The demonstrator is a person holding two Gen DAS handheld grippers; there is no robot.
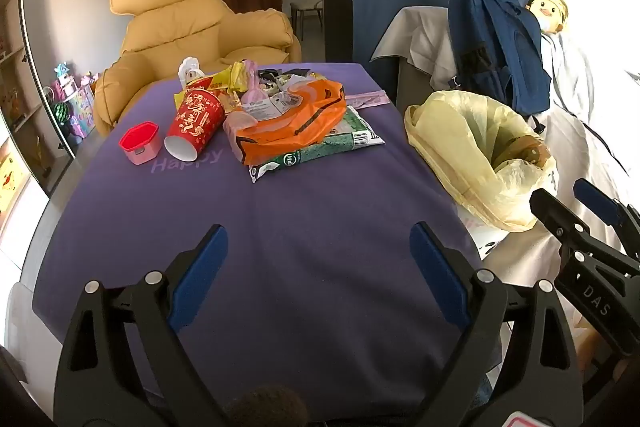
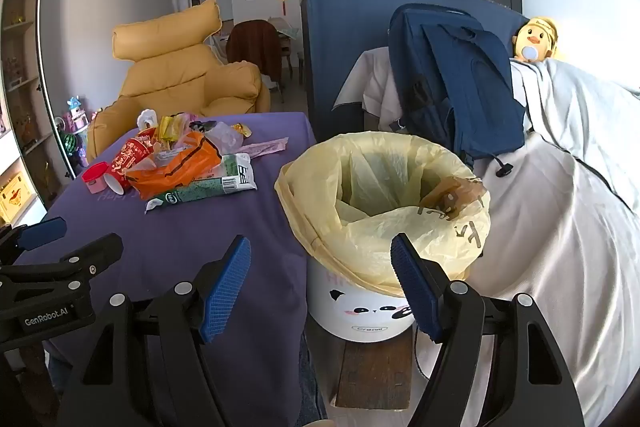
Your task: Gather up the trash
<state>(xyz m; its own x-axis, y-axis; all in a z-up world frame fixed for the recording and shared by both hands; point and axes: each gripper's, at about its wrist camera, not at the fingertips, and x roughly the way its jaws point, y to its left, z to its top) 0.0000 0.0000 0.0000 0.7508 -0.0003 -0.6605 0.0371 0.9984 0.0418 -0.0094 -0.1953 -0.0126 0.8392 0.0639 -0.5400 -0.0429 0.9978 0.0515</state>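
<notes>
A pile of trash lies on the far half of the purple table (image 1: pixel 280 247): an orange plastic bag (image 1: pixel 292 125), a green-and-white wrapper (image 1: pixel 320 147), a red paper cup (image 1: pixel 194 125) on its side, a small red-lidded pink box (image 1: pixel 139 142) and several wrappers behind. The pile also shows in the right wrist view, with the orange bag (image 2: pixel 176 167) in it. A white bin (image 2: pixel 360 311) lined with a yellow bag (image 2: pixel 384 195) stands right of the table. My left gripper (image 1: pixel 320 239) is open and empty above the table's near half. My right gripper (image 2: pixel 320 259) is open and empty near the bin's front.
A yellow armchair (image 1: pixel 180 27) stands behind the table. A blue backpack (image 2: pixel 452 87) leans on a sofa covered in white cloth (image 2: pixel 560 247) to the right. A dark blue cabinet (image 2: pixel 348 47) with a fish tank is behind. Shelves (image 1: pixel 12 67) line the left wall.
</notes>
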